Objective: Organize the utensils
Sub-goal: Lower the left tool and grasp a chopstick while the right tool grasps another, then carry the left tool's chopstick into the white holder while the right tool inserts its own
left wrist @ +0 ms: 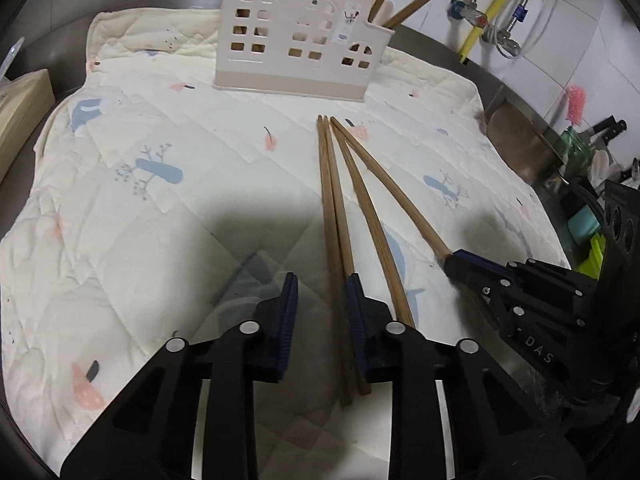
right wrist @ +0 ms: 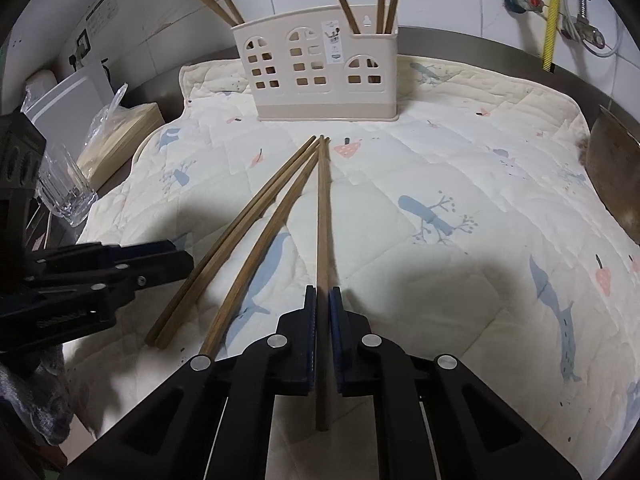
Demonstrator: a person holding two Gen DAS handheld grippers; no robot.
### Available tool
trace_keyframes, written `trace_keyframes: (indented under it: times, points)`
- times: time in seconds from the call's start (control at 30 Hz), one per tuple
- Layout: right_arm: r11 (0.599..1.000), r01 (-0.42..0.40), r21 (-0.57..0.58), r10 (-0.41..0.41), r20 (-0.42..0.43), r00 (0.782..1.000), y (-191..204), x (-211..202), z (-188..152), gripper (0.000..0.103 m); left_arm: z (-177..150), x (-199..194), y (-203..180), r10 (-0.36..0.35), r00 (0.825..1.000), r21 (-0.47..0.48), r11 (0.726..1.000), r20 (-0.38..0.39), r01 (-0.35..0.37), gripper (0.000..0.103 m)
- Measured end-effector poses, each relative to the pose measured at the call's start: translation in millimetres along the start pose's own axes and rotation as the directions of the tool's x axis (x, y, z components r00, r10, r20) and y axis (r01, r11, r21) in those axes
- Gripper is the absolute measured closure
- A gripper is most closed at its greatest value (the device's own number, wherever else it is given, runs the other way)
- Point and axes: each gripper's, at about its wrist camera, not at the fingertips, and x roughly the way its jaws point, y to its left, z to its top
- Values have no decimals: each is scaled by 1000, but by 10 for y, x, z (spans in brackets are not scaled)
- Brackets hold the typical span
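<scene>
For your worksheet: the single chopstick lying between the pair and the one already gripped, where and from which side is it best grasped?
Grip the lone chopstick at its thick near end, coming down from above with the jaws straddling it. There the chopsticks fan apart, so the pads clear the pair; near the holder the tips bunch together. The right gripper holds its chopstick the same way.

Open quilted mat (right wrist: 460, 168) right; holder (right wrist: 316, 68) blocks the far edge.
</scene>
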Motion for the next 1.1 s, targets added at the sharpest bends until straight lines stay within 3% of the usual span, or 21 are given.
trace_keyframes:
  times: [0.3,0.4,0.73,0.9,1.1]
  points:
    - [1000,-5,13,5,6,1000,-81,-26,-38,97,27,95,-50,14,1000,3,1000,-23,-14,89]
    - [1000,-8,16,8,6,1000,-84,-22,-45,97,25,137,-111,49,999,28,998,-22,-49,92]
    - [1000,-9,18,9,-1,1000,-64,-2,-62,96,67,120,-89,40,999,21,999,-20,-40,97]
    - [1000,-1,16,0,41,999,-73,-140,-22,96,174,-111,-81,13,999,31,999,39,-14,97]
    - [1000,16,-21,-13,144,990,-69,-472,253,96,439,-481,-93,4,990,64,998,143,-13,98]
